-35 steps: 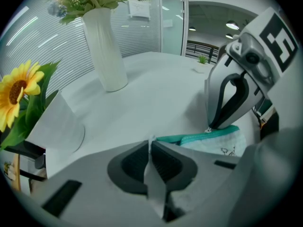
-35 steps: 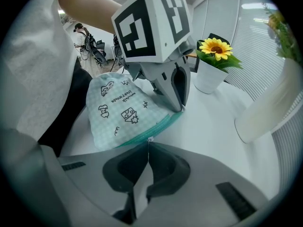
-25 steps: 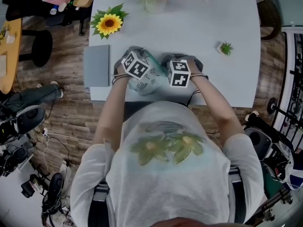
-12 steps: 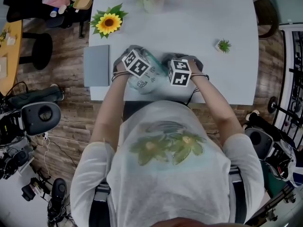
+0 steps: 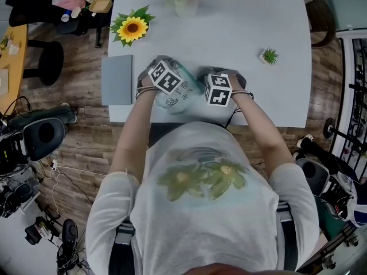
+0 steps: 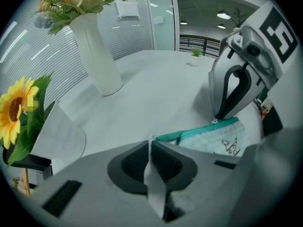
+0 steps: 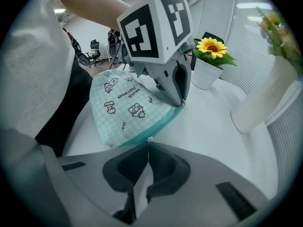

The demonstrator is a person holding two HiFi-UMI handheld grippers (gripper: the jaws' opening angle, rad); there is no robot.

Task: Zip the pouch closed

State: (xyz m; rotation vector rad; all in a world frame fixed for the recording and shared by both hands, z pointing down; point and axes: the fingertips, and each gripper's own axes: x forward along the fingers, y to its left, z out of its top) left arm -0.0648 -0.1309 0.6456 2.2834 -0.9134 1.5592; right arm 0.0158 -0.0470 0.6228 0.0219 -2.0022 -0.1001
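Note:
A pale green checked pouch with small drawings and a teal zip band lies at the table's near edge, between both grippers. My left gripper is shut on a thin fabric tab at one end of the pouch. At the other end my right gripper is shut on the small zip pull. In the right gripper view the pouch spreads out left of the zip band. Each gripper shows in the other's view, tips down on the zip line. From the head view only their marker cubes show; the jaws are hidden.
On the white table a potted sunflower stands at the far left, a white vase of flowers at the back, and a small green plant at the right. A grey pad lies at the left edge.

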